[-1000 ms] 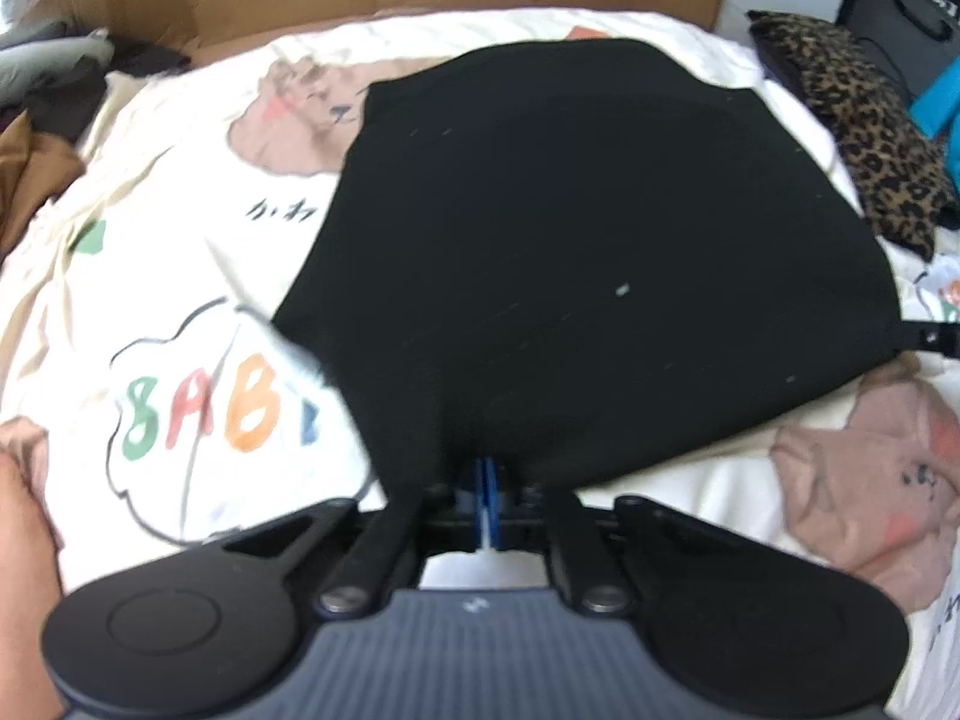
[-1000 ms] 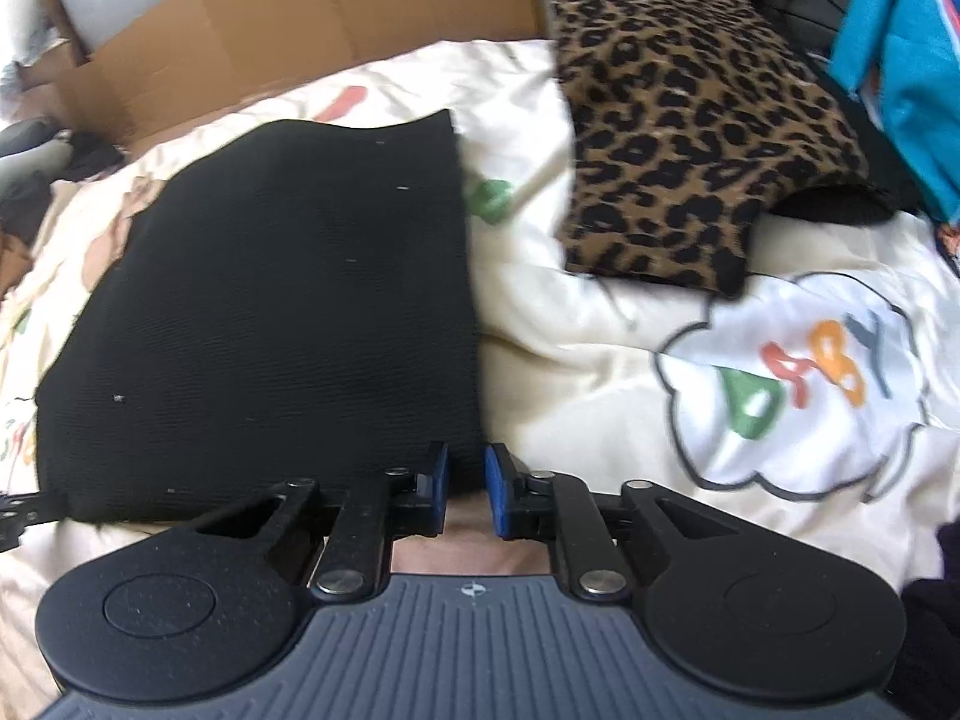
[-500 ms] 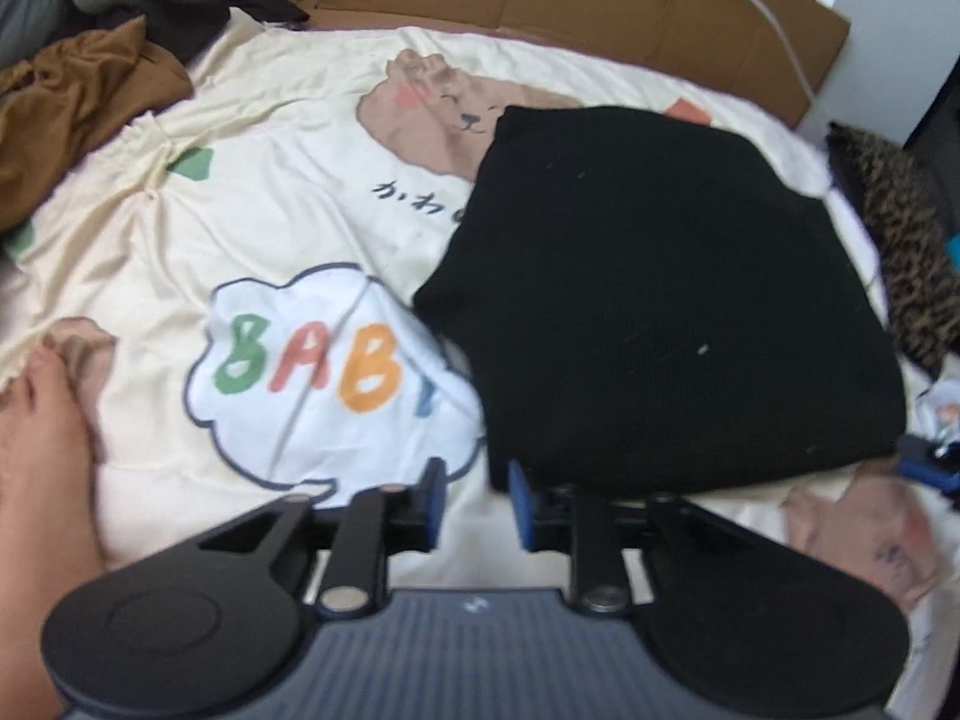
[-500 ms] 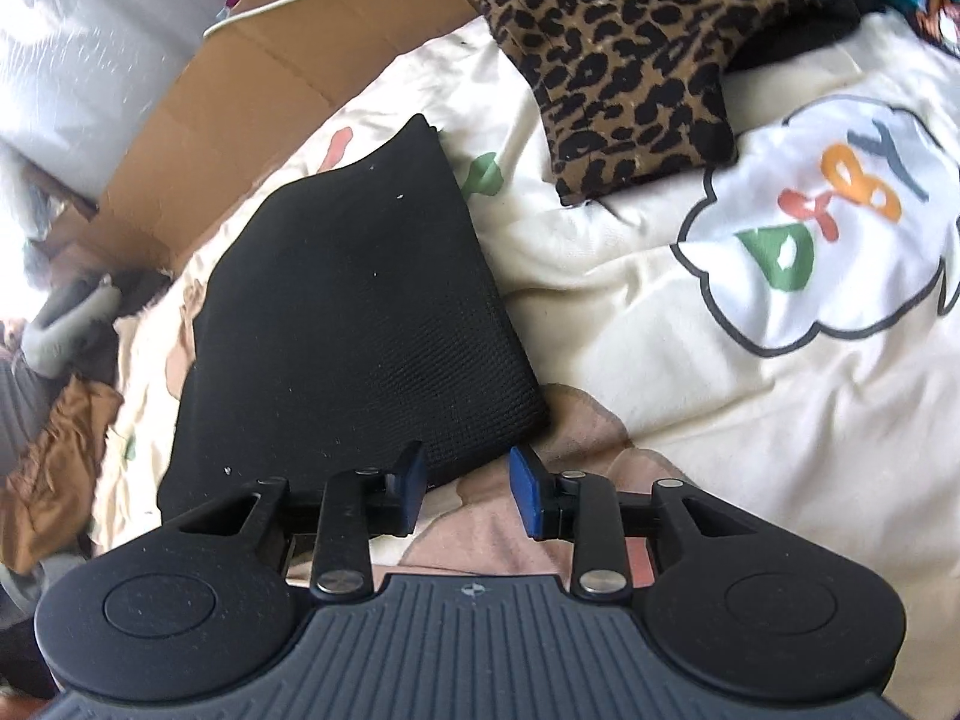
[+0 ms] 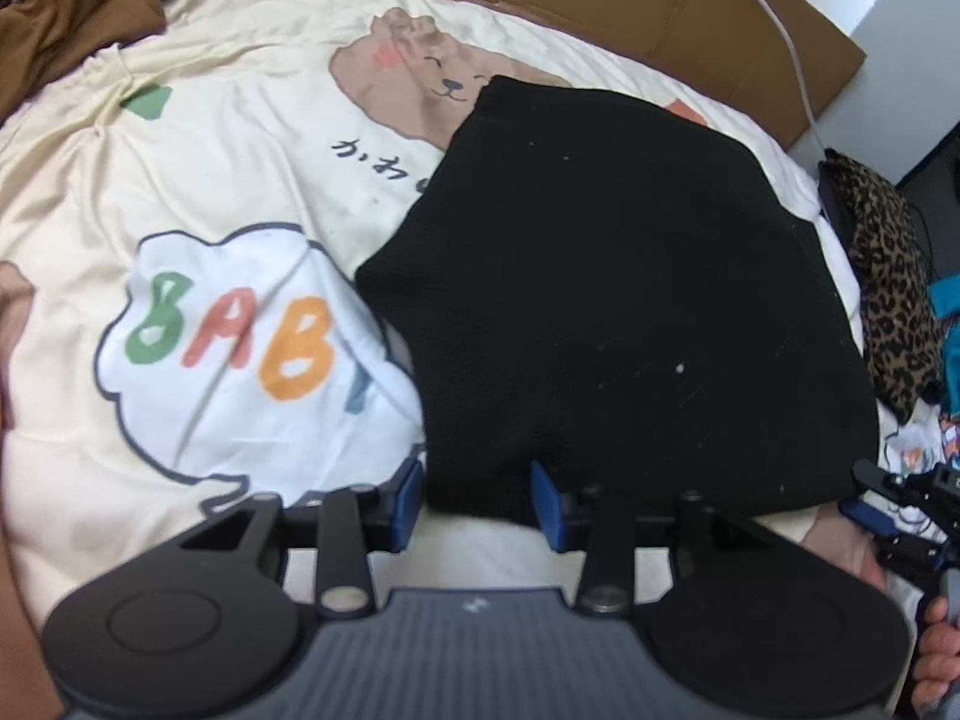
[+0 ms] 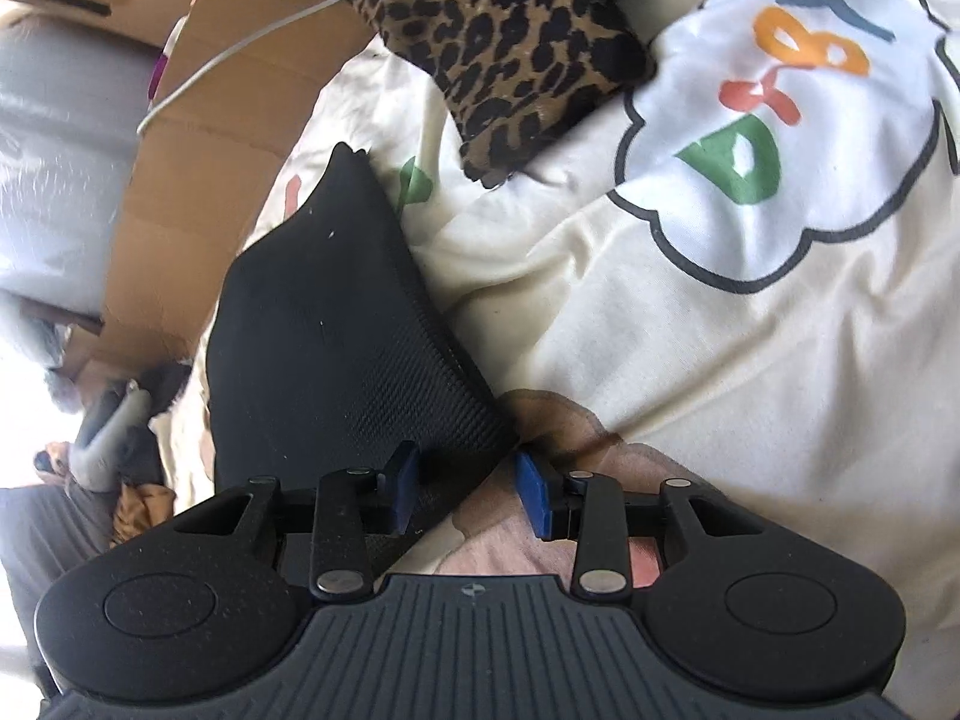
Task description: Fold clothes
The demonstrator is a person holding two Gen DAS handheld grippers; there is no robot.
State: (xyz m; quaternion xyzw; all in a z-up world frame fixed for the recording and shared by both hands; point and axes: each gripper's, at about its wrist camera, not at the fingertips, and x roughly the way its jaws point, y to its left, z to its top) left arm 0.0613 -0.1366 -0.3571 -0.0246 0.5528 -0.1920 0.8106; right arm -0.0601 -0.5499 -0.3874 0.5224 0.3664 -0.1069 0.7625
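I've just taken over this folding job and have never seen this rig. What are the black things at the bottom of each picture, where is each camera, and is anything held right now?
There is no robot arm here. A person holds a two-finger tool in each hand, and each tool carries a wide-angle camera looking forward along its blue-padded jaws. One picture looks out from the left gripper, the other from the right gripper; the right gripper also shows at the edge of the left view.

The surface is a bed with a cream cartoon sheet. On it lies a folded black garment. A leopard-print cushion sits beyond it, and a brown garment is bunched at the far left.

Both pairs of jaws stand open at the garment's near edge, its corners between them. Nothing is held.
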